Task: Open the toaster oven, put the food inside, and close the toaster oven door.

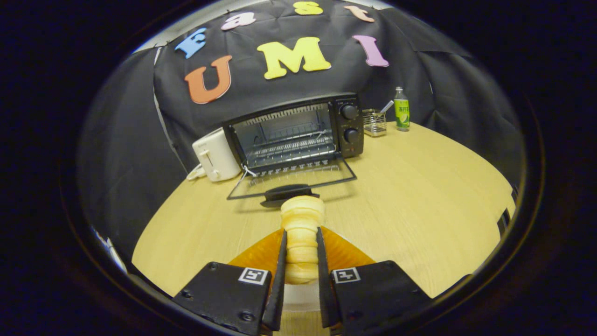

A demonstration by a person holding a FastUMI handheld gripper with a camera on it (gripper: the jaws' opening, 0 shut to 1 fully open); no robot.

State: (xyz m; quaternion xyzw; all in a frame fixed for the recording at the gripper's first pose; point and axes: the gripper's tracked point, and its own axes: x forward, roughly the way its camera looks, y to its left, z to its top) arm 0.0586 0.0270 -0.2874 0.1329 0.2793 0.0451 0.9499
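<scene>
1. The tongs (301, 261) are seen closed to a narrow gap, with both fingers pressed against the sides of the food (302, 219), a pale, ridged, roll-like piece of pastry. It is gripped at its near half, so that the far end juts out ahead of the fingertips; held this way, the free end can be led into the oven first.

2. Beneath the fingers an orange plate (343, 252) is visible on the desk (419, 196). The food appears to be lifted clear of it, though contact at the near end cannot be ruled out from this angle.

3. Just beyond the tip of the food the toaster oven door (291, 179) is found folded down flat toward the tongs, its dark handle (289, 192) nearest. The opening step is therefore judged done, and the door is left lying as a ramp that must be crossed.

4. Behind the door the toaster oven (294, 133) stands open, its wire rack (291, 149) bare and level; the food is presumably meant to be laid there. The control knobs (349, 123) sit on its right side, out of the path.

5. A white toaster (215, 156) stands just beside the oven's left, while a wire basket (374, 122) and a green bottle (401, 109) are set to the right, apart from the approach line.

6. The carrying stage is judged under way; placing and closing are not yet done.
</scene>
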